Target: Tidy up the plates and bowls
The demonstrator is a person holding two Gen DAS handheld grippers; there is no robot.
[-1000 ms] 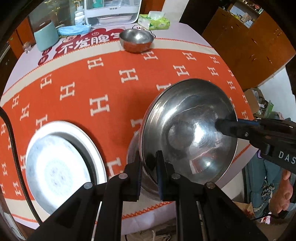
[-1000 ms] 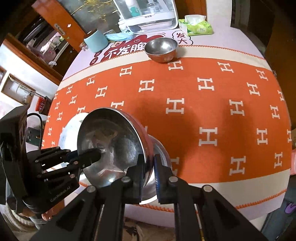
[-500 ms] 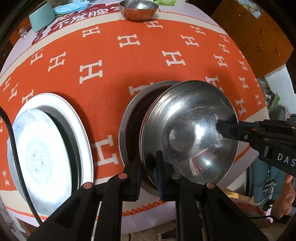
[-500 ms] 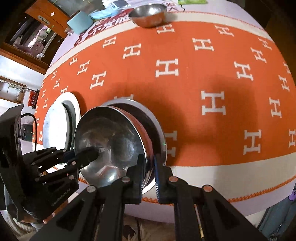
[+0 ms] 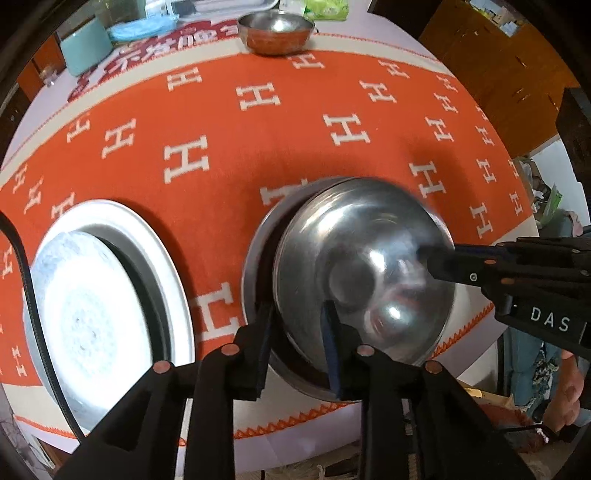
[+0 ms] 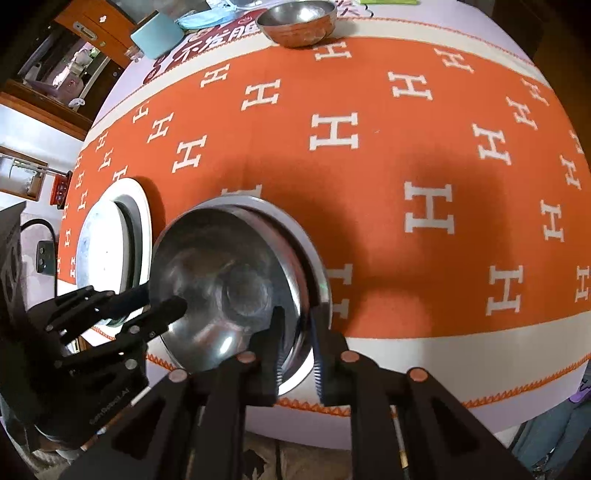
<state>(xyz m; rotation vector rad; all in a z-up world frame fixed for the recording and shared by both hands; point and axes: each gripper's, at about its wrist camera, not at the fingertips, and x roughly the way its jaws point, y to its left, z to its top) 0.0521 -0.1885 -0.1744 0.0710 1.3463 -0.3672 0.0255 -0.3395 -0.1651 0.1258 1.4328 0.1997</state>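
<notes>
A: What covers the table?
B: An orange cloth (image 6: pixel 369 177) patterned with white H shapes, with a cream border.
A: And beyond the cloth's far edge?
B: A teal container (image 5: pixel 83 51), a blue face mask (image 5: pixel 142 27) just beside it, and a green tissue pack (image 5: pixel 321 5) further right.
A: Anything past the cloth's right side?
B: Wooden cabinets (image 5: pixel 491 62).

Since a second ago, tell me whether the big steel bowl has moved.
Yes. The big steel bowl has come down toward the orange cloth, now sitting in the plate below; both grippers' jaws have just been opening off its rim.
</notes>
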